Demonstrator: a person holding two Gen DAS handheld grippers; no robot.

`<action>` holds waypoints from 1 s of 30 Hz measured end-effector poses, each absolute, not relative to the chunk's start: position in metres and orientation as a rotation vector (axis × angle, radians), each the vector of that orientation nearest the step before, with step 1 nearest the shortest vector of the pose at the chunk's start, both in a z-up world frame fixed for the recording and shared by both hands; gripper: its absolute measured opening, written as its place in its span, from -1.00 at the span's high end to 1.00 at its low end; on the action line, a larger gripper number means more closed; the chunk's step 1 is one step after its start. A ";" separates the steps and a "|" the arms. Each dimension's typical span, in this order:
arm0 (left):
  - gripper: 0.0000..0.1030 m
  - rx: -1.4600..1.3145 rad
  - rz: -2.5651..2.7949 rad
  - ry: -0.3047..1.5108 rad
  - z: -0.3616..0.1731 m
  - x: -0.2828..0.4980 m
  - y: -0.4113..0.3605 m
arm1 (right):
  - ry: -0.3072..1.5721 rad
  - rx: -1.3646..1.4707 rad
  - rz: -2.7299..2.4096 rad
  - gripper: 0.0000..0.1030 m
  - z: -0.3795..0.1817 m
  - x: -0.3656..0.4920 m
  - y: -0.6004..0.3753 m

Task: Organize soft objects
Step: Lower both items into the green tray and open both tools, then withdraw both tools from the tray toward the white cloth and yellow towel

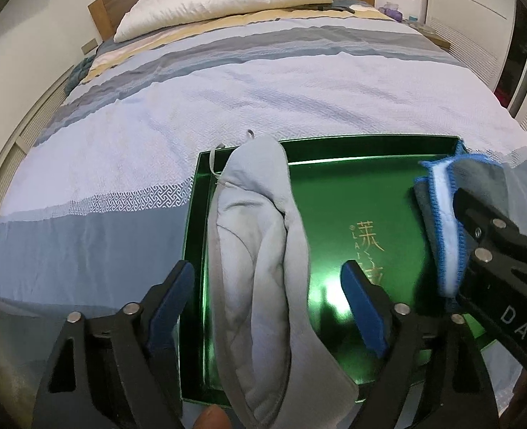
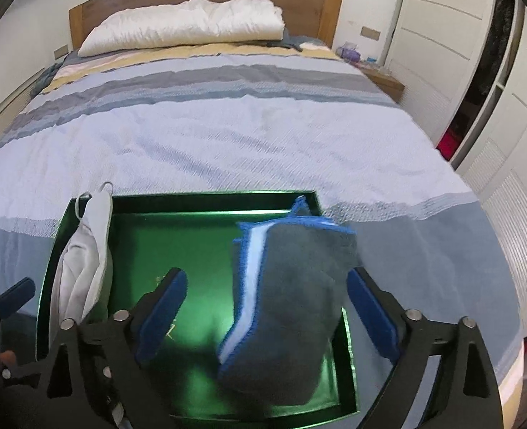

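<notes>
soft cloths lying in green tray, both tongs standing apart

pale grey pouch [image 1: 259, 250] is lying along the left side of the green tray [image 1: 334, 150], between the spread fingers of the left gripper [image 1: 268, 307], untouched. grey cloth with blue edging [image 2: 292, 304] is resting at the tray's right side between the wide-open right gripper [image 2: 274, 307]. gold characters and "lai" are showing on the tray floor; "das" on one gripper.

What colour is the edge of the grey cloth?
Bright blue stitching runs along the grey cloth's edge, clearest in the right wrist view.
</notes>
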State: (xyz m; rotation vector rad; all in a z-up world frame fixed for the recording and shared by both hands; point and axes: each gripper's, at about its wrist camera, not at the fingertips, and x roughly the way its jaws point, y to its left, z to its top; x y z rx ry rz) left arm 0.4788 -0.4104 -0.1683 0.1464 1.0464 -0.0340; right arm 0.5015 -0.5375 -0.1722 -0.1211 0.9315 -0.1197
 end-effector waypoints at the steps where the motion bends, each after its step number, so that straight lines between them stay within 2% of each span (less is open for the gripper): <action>1: -0.70 0.147 -0.038 1.045 -0.167 0.477 -0.411 | 0.931 -0.121 -0.123 -0.86 -0.170 0.500 -0.536; 6: -0.74 0.148 -0.051 1.041 -0.160 0.473 -0.412 | 0.910 -0.149 -0.153 -0.96 -0.158 0.493 -0.530; 30: -0.74 0.138 -0.140 1.007 -0.125 0.432 -0.424 | 0.819 -0.136 -0.325 -0.98 -0.097 0.451 -0.562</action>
